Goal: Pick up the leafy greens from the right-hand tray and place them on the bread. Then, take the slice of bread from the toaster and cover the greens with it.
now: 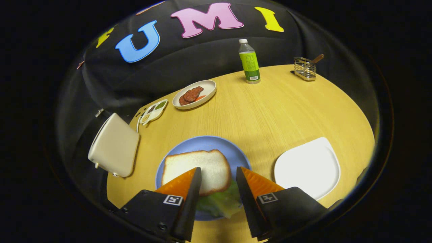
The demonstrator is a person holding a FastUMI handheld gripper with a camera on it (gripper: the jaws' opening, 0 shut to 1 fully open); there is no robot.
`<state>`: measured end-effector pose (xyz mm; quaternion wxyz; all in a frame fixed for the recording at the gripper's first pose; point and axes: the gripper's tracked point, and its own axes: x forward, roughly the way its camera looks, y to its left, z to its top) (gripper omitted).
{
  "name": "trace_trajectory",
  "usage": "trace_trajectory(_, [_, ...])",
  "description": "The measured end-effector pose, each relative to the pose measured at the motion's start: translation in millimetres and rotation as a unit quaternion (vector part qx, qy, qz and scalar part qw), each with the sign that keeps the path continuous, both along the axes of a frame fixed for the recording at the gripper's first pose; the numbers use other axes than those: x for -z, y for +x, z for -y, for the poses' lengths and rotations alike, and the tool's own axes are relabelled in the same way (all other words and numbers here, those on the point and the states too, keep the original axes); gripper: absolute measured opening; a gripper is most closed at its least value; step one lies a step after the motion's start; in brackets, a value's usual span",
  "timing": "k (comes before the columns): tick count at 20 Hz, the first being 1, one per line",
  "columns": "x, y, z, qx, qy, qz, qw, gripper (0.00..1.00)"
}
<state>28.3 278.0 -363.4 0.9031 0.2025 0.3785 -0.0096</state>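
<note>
**Now: bread slice on top of greens, fingers apart**

We see the wooden table (270, 114) with the toaster (114, 146) at its left edge. The blue plate (202, 143) sits just ahead of the fingers; the white tray (308, 165) lies to its right. The bread slice (202, 168) lies on the plate, leafy greens (219, 204) poking out from under its near edge. Our gripper (218, 177) is spread, gripping nothing, tips over the bread's near side. Beyond: oval dish (195, 94) with meat, green bottle (249, 62), wire rack (304, 68), small condiment tray (154, 111).
</note>
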Motion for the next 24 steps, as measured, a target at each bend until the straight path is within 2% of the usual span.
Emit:
trace_trajectory(4, [-32, 3, 28, -0.005, -0.066, 0.041, 0.997, 0.94])
trace_trajectory(6, [-64, 8, 39, -0.007, -0.087, 0.076, 0.993, 0.99])
trace_trajectory(13, [-201, 9, 69, -0.042, -0.153, 0.206, 0.966, 1.00])
trace_trajectory(17, [-257, 5, 82, -0.064, -0.189, 0.249, 0.948, 0.99])
trace_trajectory(20, [-286, -1, 87, -0.072, -0.195, 0.272, 0.940, 0.98])
trace_trajectory(24, [-303, -11, 98, -0.068, -0.188, 0.284, 0.938, 0.98])
